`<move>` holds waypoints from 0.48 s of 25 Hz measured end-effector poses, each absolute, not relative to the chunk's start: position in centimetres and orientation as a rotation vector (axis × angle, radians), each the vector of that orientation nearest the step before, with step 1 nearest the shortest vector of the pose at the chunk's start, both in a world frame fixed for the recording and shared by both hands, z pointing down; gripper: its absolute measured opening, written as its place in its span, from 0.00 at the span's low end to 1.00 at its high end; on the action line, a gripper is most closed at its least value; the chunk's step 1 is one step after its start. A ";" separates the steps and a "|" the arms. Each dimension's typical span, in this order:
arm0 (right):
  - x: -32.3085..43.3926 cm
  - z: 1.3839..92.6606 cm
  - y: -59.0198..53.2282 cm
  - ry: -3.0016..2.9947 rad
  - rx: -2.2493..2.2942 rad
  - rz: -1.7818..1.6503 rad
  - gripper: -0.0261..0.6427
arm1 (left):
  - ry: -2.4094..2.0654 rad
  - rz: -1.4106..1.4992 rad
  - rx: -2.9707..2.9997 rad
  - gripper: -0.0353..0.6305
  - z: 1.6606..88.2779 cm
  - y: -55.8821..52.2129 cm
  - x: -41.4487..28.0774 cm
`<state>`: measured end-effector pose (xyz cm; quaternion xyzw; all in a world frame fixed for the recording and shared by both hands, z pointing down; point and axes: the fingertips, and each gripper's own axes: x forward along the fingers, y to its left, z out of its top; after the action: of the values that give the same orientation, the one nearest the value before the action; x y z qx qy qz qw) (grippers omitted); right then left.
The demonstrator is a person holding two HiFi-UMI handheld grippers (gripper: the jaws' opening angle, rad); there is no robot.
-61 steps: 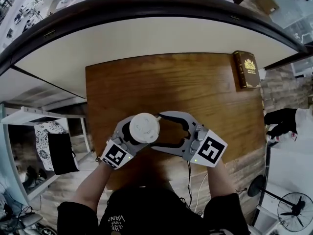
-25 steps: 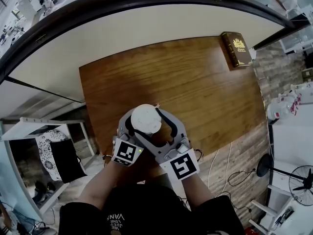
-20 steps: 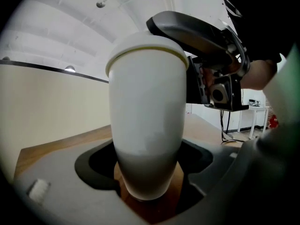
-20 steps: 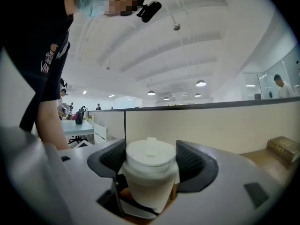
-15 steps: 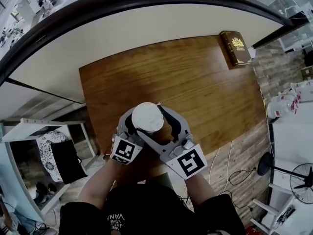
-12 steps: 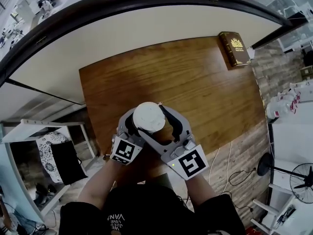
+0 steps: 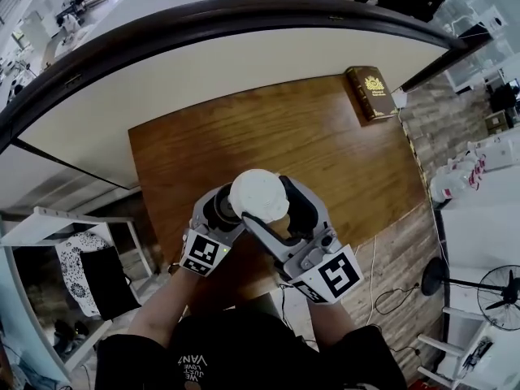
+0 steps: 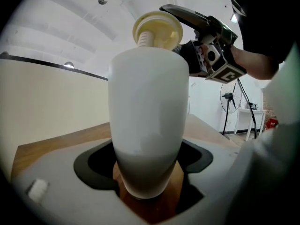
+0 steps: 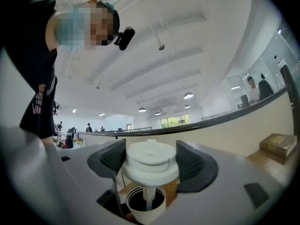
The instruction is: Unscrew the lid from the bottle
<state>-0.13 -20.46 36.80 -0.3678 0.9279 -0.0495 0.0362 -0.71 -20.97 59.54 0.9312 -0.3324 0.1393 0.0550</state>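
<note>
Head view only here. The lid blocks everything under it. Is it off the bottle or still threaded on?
Observer: Off. The right gripper view shows the lid raised clear of the bottle, whose mouth is open.
Operator: Anything hanging under it?
Observer: A thin stem runs from the lid's underside down into the opening.
Operator: Left hand-held gripper got the bottle?
Observer: Yes. The left gripper view shows the left hand-held gripper with its jaws closed on the bottle's lower body.
</note>
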 end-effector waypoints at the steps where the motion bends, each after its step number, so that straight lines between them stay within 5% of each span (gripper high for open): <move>1: 0.2 36.3 -20.4 2.835 -1.139 -0.152 0.52 | -0.993 0.426 2.819 0.62 59.7 -20.9 -0.7; 12: 3.0 31.6 -19.1 2.649 -1.244 -0.128 0.52 | -0.922 0.423 2.810 0.62 58.8 -20.2 -1.3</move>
<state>3.02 -19.09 31.62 -0.4223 0.8992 -0.0436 0.1056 -1.29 -20.25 58.83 0.9378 -0.3076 0.1412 0.0769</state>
